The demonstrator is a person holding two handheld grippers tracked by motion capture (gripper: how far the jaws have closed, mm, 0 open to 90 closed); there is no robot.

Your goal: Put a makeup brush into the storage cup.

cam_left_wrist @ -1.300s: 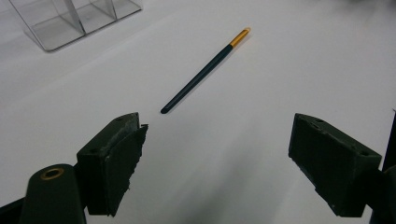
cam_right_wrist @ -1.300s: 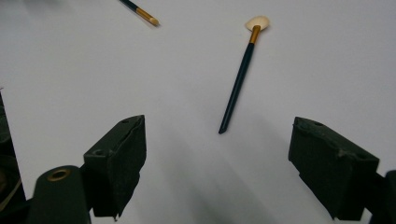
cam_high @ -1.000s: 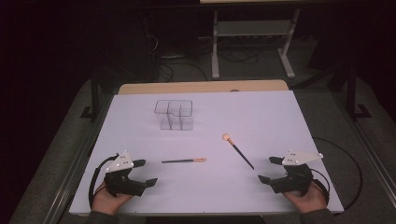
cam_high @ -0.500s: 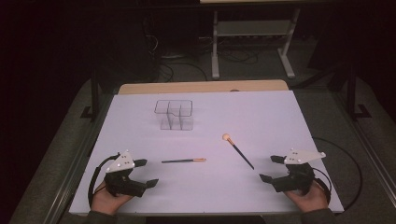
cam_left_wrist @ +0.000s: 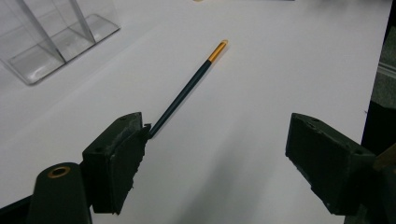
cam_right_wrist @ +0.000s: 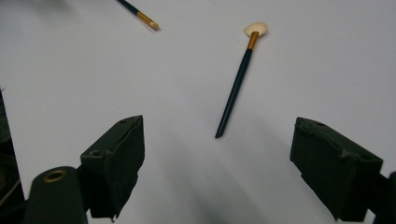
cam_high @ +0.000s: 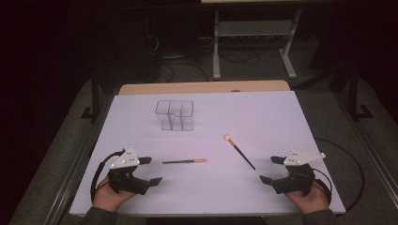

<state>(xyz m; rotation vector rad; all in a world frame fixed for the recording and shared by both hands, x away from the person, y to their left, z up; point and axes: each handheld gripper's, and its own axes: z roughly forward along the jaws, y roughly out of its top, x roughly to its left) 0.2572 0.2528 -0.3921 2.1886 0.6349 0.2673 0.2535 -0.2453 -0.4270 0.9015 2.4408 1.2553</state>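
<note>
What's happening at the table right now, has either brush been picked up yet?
Not yet. A person holds a gripper in each hand near the front edge of the white table, both with jaws wide open and holding nothing. The left gripper faces the thin gold-tipped brush, whose dark handle end lies just ahead of it. The right gripper faces the fan-headed brush, which lies at a slant. The clear divided organizer stands farther back, with no brush in it.

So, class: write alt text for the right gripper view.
The right claw, jaws wide open, hovers over a white table facing a dark-handled brush with a pale fan tip. A second brush's gold end lies at upper left.
</note>
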